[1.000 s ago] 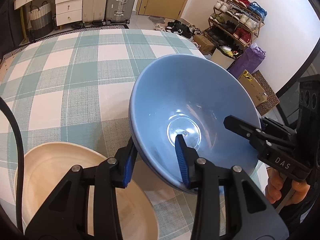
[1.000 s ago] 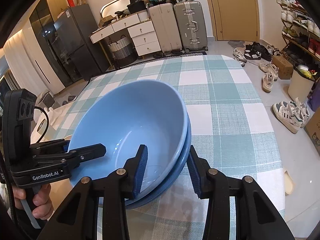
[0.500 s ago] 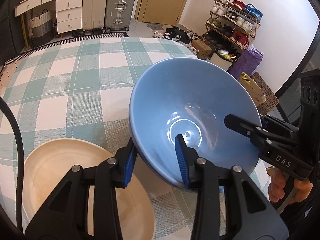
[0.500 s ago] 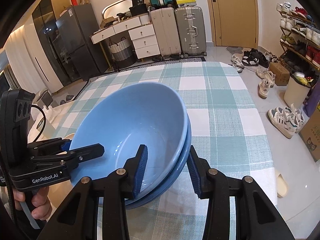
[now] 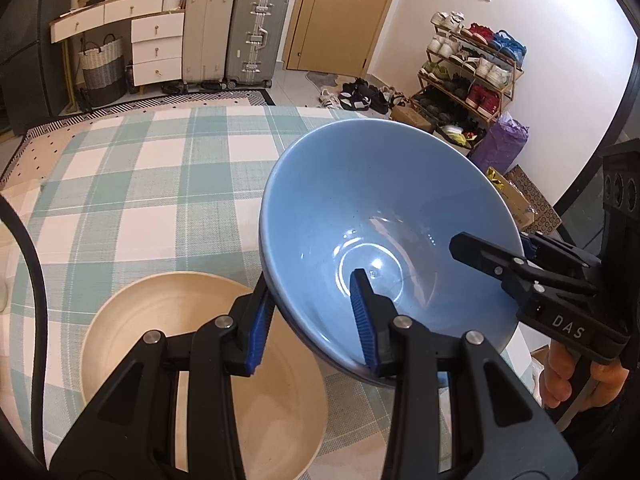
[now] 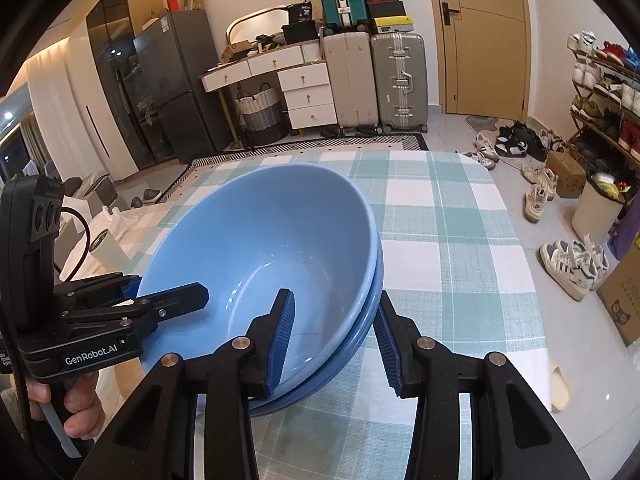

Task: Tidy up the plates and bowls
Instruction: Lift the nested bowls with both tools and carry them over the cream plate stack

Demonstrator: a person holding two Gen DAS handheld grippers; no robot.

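Note:
Two blue bowls [image 5: 384, 208] are nested one in the other and held in the air above the checked tablecloth [image 5: 140, 184]. My left gripper [image 5: 312, 328] is shut on their near rim, one pad inside and one outside. My right gripper [image 6: 332, 332] is shut on the opposite rim of the stacked bowls [image 6: 280, 240] in the same way. Each gripper shows in the other's view, the right gripper [image 5: 520, 268] and the left gripper [image 6: 152, 300]. A cream plate [image 5: 192, 320] lies on the table below and left of the bowls.
The tablecloth [image 6: 460, 240] reaches the table's right edge, with floor and shoes [image 6: 572, 264] beyond. Suitcases [image 5: 256, 36] and drawers [image 5: 156, 48] stand past the far edge. A shoe rack [image 5: 476, 68] stands at the right wall.
Both grippers have lifted the stacked bowls higher above the table. The cream plate now shows more fully beneath them. Both grips are unchanged.

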